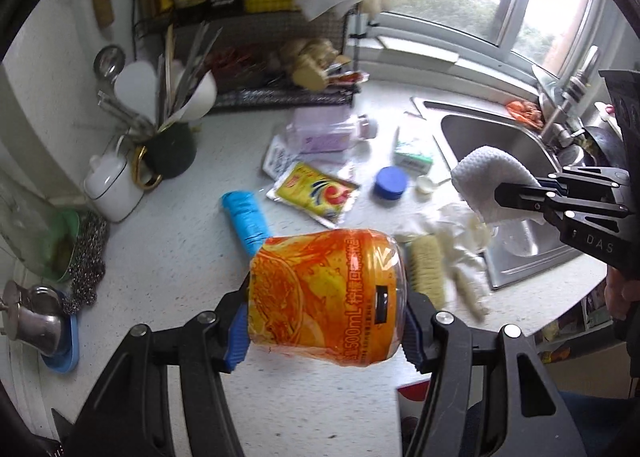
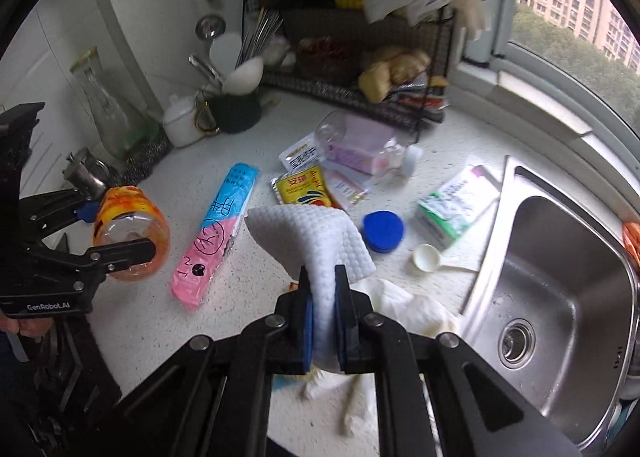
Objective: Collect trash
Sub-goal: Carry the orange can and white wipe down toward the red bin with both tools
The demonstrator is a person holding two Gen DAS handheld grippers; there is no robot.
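White speckled kitchen surface (image 2: 132, 321) runs from a tiled wall to a steel sink (image 2: 568, 297) under a window, with litter spread across it.

Left claw (image 1: 326, 321) is clenched on an orange-labelled plastic bottle (image 1: 326, 293), its blue pads pressing both sides and the bottle lifted clear of the surface. From the right wrist view the same bottle (image 2: 130, 233) shows on its side between the fingers, its clear end facing the camera. Just beyond the left claw lies a blue and pink roll of bags (image 1: 245, 219), and past that a yellow sachet (image 1: 316, 193) and a blue lid (image 1: 390, 183). To the claw's right, rumpled pale gloves (image 1: 452, 241) lie at the sink's edge.

Right claw (image 2: 324, 313) is clamped tight on a white quilted cloth (image 2: 312, 241), which stands up from between the pads and folds over above them. Directly ahead of it sit the yellow sachet (image 2: 302, 189) and a clear bottle with a purple label (image 2: 356, 145) lying on its side. To its right are the blue lid (image 2: 383, 231), a small white scoop (image 2: 427, 257) and a green and white carton (image 2: 456, 205) beside the sink. To its left lies the bag roll (image 2: 218, 233). Farther off, a dark cup of utensils (image 2: 234, 109) and a wire rack (image 2: 360, 69) of packets stand against the wall.
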